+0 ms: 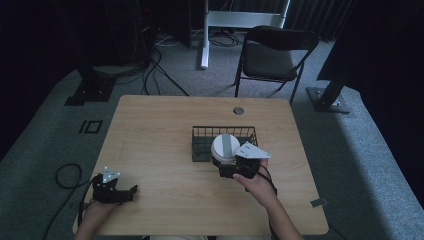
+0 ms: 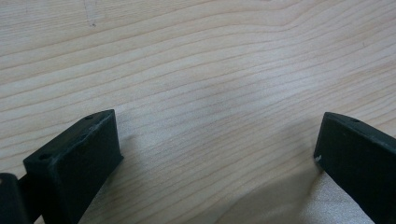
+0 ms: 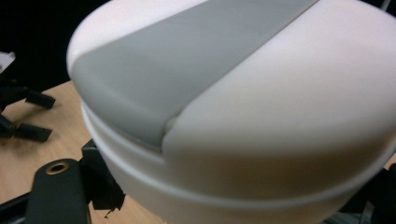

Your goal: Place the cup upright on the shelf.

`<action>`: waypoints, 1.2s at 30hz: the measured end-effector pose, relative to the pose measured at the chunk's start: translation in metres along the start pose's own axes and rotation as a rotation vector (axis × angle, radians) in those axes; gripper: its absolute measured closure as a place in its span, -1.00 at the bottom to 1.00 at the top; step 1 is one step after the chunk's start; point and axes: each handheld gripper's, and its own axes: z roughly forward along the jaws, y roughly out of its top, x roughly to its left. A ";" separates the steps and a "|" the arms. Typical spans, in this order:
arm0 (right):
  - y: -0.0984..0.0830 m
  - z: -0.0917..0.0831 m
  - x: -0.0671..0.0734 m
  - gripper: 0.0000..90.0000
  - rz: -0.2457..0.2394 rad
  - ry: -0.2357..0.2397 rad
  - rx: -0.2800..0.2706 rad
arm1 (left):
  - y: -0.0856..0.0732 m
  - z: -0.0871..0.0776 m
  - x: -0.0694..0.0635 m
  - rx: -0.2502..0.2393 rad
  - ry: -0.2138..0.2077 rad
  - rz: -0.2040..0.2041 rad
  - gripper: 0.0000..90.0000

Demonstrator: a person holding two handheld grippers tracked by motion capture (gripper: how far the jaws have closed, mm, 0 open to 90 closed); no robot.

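Observation:
A round white container [image 1: 225, 146] with a grey stripe across its lid is held in my right gripper [image 1: 226, 168], whose jaws are shut on its lower body. It hangs over the front edge of a black wire basket [image 1: 200, 131] in the middle of the table; whether it touches the basket I cannot tell. Close up, the white container [image 3: 261, 121] hides most of my right gripper [image 3: 224, 200]. My left gripper [image 1: 131, 192] rests at the table's front left, and its jaws [image 2: 217, 149] stand wide open over bare wood, holding nothing. The left gripper [image 3: 23, 116] shows far off.
The wooden table [image 1: 160, 125] has a round cable hole [image 1: 238, 110] near its far edge. A black folding chair [image 1: 272, 55] stands behind the table. Cables [image 1: 65, 175] lie on the carpet at the left.

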 end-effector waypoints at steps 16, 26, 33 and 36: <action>0.025 0.018 -0.011 -0.60 0.028 -0.100 -0.033 | 0.000 0.000 0.000 -0.001 0.000 0.000 -0.99; 0.036 0.037 -0.027 -0.60 0.029 -0.193 -0.026 | 0.000 0.000 0.000 -0.001 0.000 -0.001 -0.99; 0.039 0.048 -0.036 -0.59 0.050 -0.242 -0.016 | 0.000 0.000 0.000 0.000 0.000 0.000 -0.99; 0.039 0.054 -0.038 -0.59 0.057 -0.256 -0.001 | 0.000 0.000 0.000 0.000 0.000 -0.001 -0.99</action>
